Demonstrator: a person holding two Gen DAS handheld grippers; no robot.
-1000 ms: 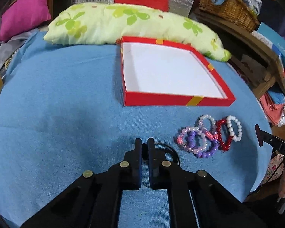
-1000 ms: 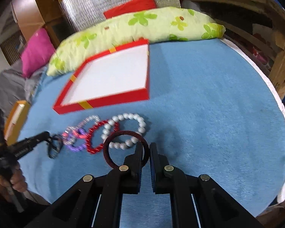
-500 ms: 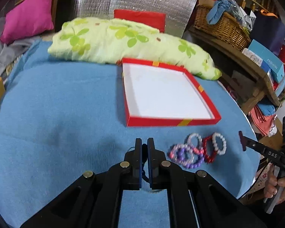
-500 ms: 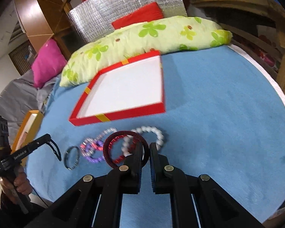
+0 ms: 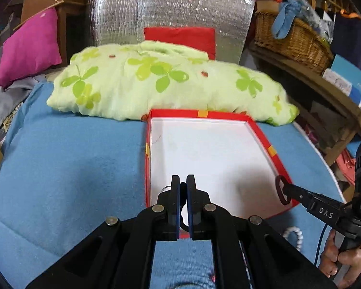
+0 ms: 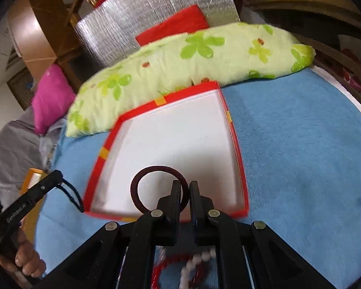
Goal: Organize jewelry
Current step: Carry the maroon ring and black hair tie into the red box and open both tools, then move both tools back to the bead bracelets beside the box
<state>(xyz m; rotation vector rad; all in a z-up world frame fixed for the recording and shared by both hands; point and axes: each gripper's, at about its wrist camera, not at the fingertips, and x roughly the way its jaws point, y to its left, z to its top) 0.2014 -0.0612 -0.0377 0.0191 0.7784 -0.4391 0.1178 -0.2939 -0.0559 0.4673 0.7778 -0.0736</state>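
Observation:
A shallow red box [image 5: 274,150] with a white floor lies on the blue cloth; it also shows in the right wrist view [image 6: 238,159]. My left gripper [image 5: 183,183] is shut on a thin dark ring bracelet [image 6: 71,196], held over the box's near left part. My right gripper [image 6: 184,187] is shut on a dark maroon ring bracelet [image 6: 142,175], held over the box's near edge; it also shows in the left wrist view [image 5: 282,190]. A red bead bracelet [image 6: 170,260] and a white pearl bracelet [image 6: 199,257] lie on the cloth below my right gripper.
A green flowered pillow [image 5: 156,84] lies right behind the box. A pink cushion [image 5: 29,55] sits at the far left, a wicker basket [image 5: 291,36] on a wooden shelf at the right. An orange box [image 6: 32,178] stands at the left table edge.
Both grippers have risen and moved forward, from the bracelets on the cloth to over the red box, each carrying its ring bracelet. The remaining bracelets now lie beneath and behind the grippers.

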